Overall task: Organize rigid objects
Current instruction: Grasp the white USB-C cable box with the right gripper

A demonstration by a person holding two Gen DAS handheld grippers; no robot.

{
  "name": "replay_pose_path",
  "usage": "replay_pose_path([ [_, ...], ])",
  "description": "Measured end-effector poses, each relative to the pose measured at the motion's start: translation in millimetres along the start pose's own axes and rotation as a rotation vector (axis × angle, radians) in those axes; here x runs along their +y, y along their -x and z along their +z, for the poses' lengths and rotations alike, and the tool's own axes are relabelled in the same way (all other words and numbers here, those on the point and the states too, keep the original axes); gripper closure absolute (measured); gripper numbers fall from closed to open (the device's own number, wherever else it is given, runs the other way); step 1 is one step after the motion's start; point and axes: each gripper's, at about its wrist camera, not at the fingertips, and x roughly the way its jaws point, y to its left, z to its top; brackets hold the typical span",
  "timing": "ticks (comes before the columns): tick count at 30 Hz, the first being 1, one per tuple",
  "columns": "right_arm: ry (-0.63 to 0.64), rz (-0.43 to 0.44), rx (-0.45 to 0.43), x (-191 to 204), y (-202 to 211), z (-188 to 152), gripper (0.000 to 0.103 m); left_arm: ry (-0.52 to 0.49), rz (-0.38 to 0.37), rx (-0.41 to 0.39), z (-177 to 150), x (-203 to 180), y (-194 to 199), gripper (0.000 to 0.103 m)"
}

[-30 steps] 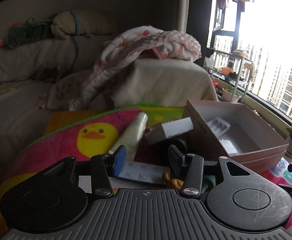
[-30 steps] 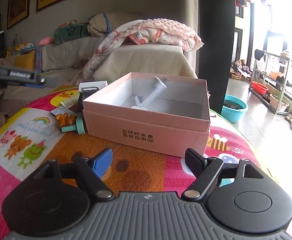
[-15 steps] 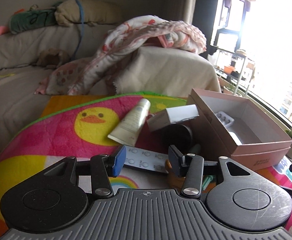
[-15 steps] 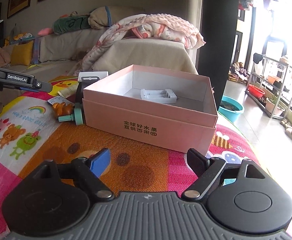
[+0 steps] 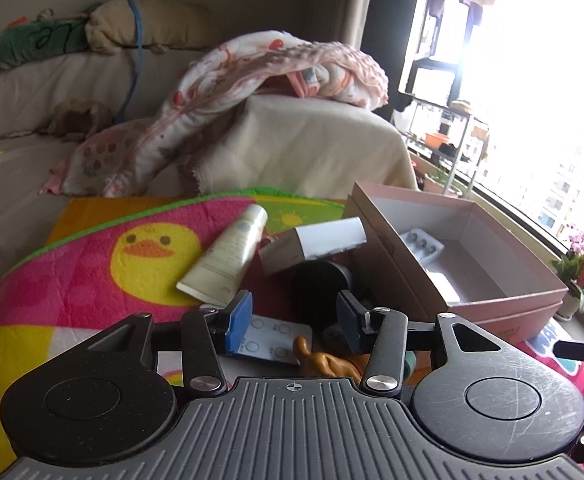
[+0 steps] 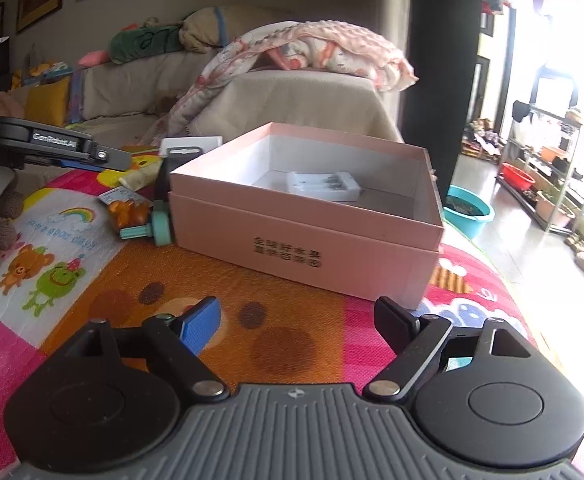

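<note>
My left gripper (image 5: 292,322) hangs with its jaws spread and nothing between them, low over the loose pile that lies against the pink box's (image 5: 504,304) left wall. My right gripper (image 6: 298,320) is likewise released and empty, hovering over the bright play mat (image 6: 284,332) in front of the box, well apart from everything.

Directly under my left jaws I see a blister pack (image 5: 268,344), flat on the mat, and touching its edge an orange toy figure (image 5: 324,362). A dark round object (image 5: 316,284) sits just beyond them, against the box wall; I cannot tell what it is. A small white carton (image 5: 316,242) leans over it, and a cream tube (image 5: 228,256) lies farther from the box, on the duck print. Inside the box a white battery charger (image 6: 324,186) rests already on the floor of it.

I judge the step in hand to be picking the next item with my left jaws. The toy figure looks the easier grab, being raised off the mat; the blister pack is thin and would need an edge pinch. I should centre one item alone between the jaws before closing, so the neighbour is not dragged along, then lift over the wall of the box.
</note>
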Motion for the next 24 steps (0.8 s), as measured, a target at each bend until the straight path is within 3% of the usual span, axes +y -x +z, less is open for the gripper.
replay_pose_path([
  [6,0.067,0.153,0.005,41,-8,27,0.019,0.026,0.019,-0.023,-2,10,14,0.051],
  [9,0.160,0.174,-0.028,73,-14,41,0.019,0.039,0.033,-0.036,-5,18,28,0.051],
  [14,0.352,0.194,-0.053,123,-31,51,0.029,0.103,0.066,-0.053,-16,41,51,0.051],
  [19,0.443,0.136,-0.074,142,-51,76,0.031,0.171,0.087,-0.055,-28,59,63,0.052],
  [24,0.405,0.067,-0.037,134,-90,125,0.023,0.215,0.046,-0.093,-39,62,67,0.052],
])
